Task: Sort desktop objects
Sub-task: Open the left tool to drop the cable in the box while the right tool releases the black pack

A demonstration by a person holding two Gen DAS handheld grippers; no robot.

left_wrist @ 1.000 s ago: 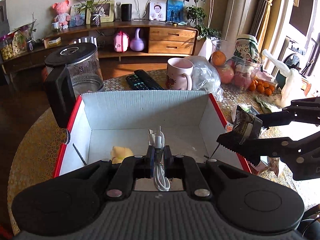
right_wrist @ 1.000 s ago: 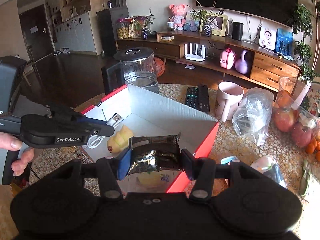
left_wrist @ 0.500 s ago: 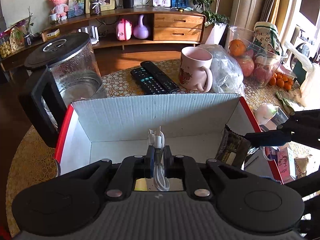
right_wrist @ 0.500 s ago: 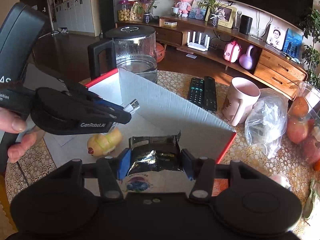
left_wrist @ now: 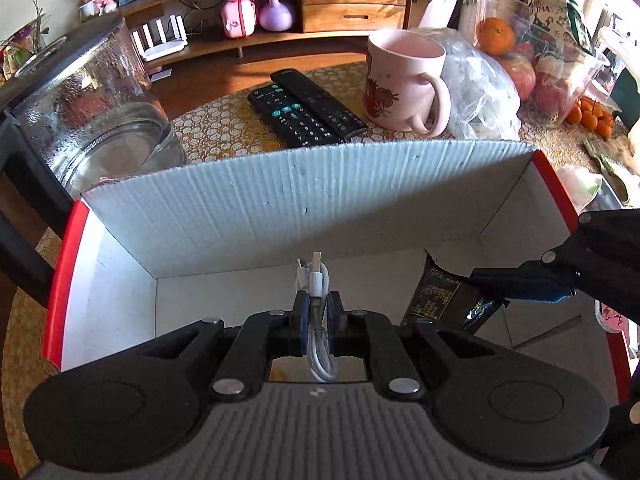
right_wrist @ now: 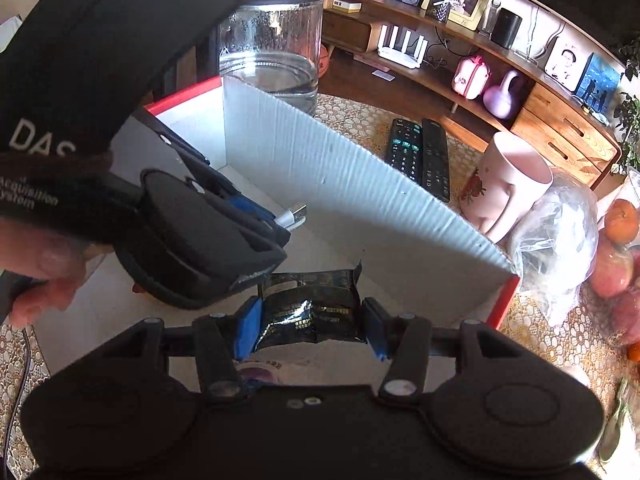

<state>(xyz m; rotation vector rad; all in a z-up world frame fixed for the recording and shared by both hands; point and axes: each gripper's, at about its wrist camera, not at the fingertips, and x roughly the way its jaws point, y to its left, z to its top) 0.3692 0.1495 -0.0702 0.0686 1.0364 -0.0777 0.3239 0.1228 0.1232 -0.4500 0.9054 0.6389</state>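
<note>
My left gripper (left_wrist: 316, 306) is shut on a coiled white USB cable (left_wrist: 317, 280) and holds it inside the white cardboard box with red rims (left_wrist: 280, 200). My right gripper (right_wrist: 310, 316) is shut on a black foil snack packet (right_wrist: 310, 308), also held low inside the box (right_wrist: 340, 184). In the left wrist view the packet (left_wrist: 436, 300) hangs from the right gripper's blue pads (left_wrist: 520, 286) at the box's right side. In the right wrist view the left gripper (right_wrist: 280, 224) sits just left of the packet, the cable's plug (right_wrist: 296, 214) sticking out.
Behind the box stand a glass kettle (left_wrist: 92, 112), two black remotes (left_wrist: 308, 110), a pink mug (left_wrist: 404, 80), a clear plastic bag (left_wrist: 480, 92) and a tub of fruit (left_wrist: 536, 60). Small wrappers lie right of the box (left_wrist: 580, 184). A printed packet lies on the box floor (right_wrist: 264, 372).
Both grippers have moved forward and down into the box. The snack packet went from above the right rim to inside the box. The yellow toy on the box floor is now hidden.
</note>
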